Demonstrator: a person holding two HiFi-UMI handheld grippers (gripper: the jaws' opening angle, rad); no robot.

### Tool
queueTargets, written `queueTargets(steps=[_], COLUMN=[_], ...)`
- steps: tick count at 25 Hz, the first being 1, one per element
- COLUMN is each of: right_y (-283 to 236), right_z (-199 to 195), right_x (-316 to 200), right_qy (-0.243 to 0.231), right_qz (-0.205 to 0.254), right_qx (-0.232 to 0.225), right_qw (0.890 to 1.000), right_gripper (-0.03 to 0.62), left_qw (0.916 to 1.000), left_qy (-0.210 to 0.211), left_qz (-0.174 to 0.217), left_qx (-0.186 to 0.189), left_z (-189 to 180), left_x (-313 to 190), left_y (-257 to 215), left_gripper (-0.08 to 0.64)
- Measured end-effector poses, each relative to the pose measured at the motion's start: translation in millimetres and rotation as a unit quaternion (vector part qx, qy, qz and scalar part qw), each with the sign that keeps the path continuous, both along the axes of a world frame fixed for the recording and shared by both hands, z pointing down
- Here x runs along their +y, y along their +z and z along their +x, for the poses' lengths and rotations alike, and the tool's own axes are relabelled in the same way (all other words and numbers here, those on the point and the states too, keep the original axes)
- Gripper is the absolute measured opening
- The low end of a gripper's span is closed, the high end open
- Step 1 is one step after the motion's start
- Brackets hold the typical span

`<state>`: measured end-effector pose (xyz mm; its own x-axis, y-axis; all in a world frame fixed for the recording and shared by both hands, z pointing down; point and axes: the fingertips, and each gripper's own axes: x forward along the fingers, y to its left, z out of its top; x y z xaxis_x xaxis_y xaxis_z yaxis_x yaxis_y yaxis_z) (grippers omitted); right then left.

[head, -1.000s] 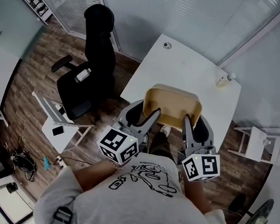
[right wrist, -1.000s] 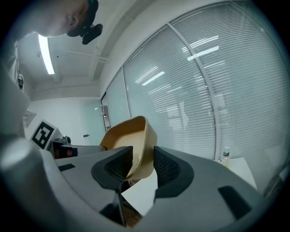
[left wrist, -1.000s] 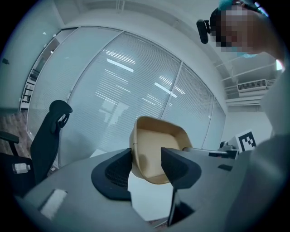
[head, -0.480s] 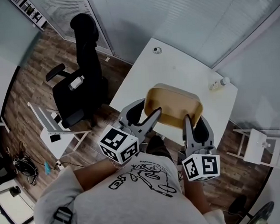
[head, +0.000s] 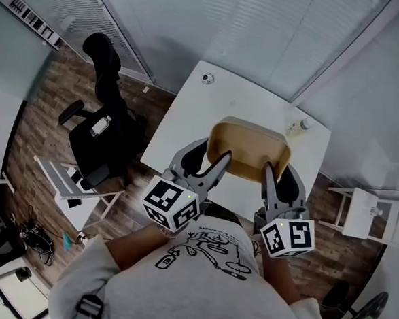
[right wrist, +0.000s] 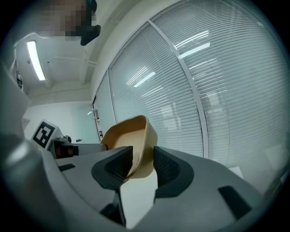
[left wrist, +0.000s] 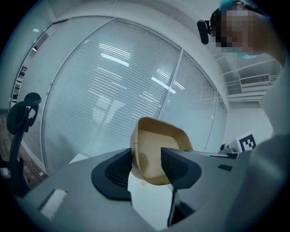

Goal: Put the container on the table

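Clamping the container (head: 248, 147) by opposite walls, left gripper (head: 208, 163) and right gripper (head: 278, 172) cover its near corners.

Container (head: 248, 148) over the near end of the table (head: 183, 115), with left gripper (head: 215, 152) on its left wall, right gripper (head: 275, 170) on its right wall; office chair (head: 98, 125) left of the table; bottle (head: 299, 126) at its far right corner.

In the head view the near rim of the container (head: 247, 145) is hidden behind the left gripper (head: 210, 160) and the right gripper (head: 277, 172). The container covers the surface (head: 183, 119) beneath it, so contact cannot be told. A small round thing (head: 207, 78) beyond the container and a small pale thing (head: 298, 126) just beside it are too small to identify. In both gripper views the jaws cover the container's lower sides.
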<state>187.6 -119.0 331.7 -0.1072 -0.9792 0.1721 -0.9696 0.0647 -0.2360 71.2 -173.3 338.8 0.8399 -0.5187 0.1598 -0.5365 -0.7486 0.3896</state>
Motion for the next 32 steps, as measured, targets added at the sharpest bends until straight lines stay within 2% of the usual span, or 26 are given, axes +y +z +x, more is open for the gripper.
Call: queueTargets(steps=[10,25,32], right_y=[4,2,15], right_z=[27,4,7], right_x=[-17,-65,-71], right_qy=[-0.005,0.019,0.024], right_qz=[-0.004,-0.009,-0.027], right_qx=[0.005,0.001,-0.004], right_qw=[1.0,1.0,0.999], right_gripper=[0.133,0.133,0.133], left_qw=[0.9999,0.9998,0.9995], left_qy=[-0.011,0.018,0.024], left_qz=[-0.007,-0.005,-0.019], left_qx=[0.008,0.002,-0.004], left_z=[28,9,13], left_x=[-19,-74,-82], left_y=[4,1,13], left_gripper=[0.19,0.19,0.189])
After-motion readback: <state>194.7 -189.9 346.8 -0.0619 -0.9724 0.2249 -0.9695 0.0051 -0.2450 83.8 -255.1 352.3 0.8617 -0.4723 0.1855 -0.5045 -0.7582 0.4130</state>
